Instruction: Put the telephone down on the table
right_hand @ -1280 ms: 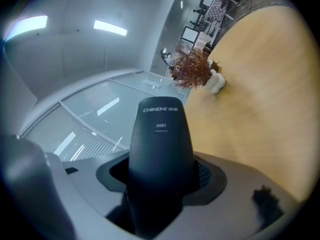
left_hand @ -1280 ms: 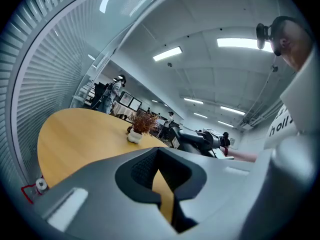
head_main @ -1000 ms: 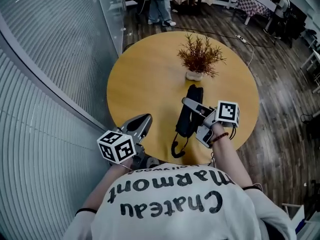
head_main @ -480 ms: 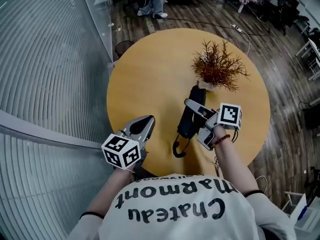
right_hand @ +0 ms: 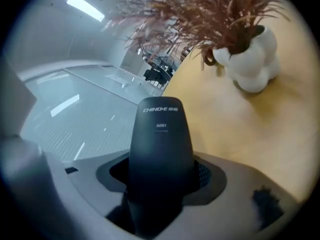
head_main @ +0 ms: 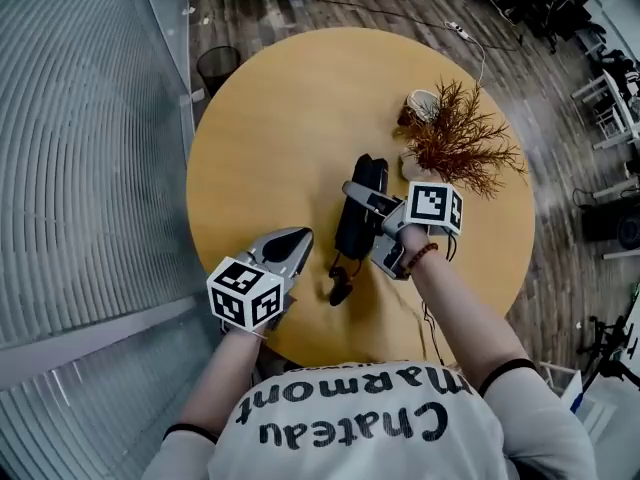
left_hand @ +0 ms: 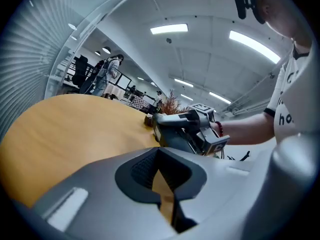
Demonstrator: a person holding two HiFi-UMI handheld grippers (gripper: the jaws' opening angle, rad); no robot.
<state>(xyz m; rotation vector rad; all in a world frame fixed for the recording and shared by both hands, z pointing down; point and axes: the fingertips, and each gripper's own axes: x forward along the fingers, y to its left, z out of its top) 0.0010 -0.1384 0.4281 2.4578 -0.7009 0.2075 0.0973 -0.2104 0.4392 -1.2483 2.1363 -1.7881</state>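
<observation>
In the head view, my right gripper (head_main: 364, 198) is clamped across a black telephone handset (head_main: 350, 230) over the round yellow table (head_main: 270, 118). It is just beside a potted dried plant (head_main: 462, 140). The handset's coiled cord (head_main: 339, 286) trails toward me. My left gripper (head_main: 290, 243) hangs near the table's near edge, apart from the handset.

In the left gripper view, the jaws are together with nothing between them.

In the right gripper view, the jaws grip the handset's sides. I cannot tell whether it touches the table.

Telephone (right_hand: 161, 149): we lose its lower end inside the right gripper (right_hand: 161, 184).
Plant (right_hand: 210, 19): we see its top cropped.
</observation>
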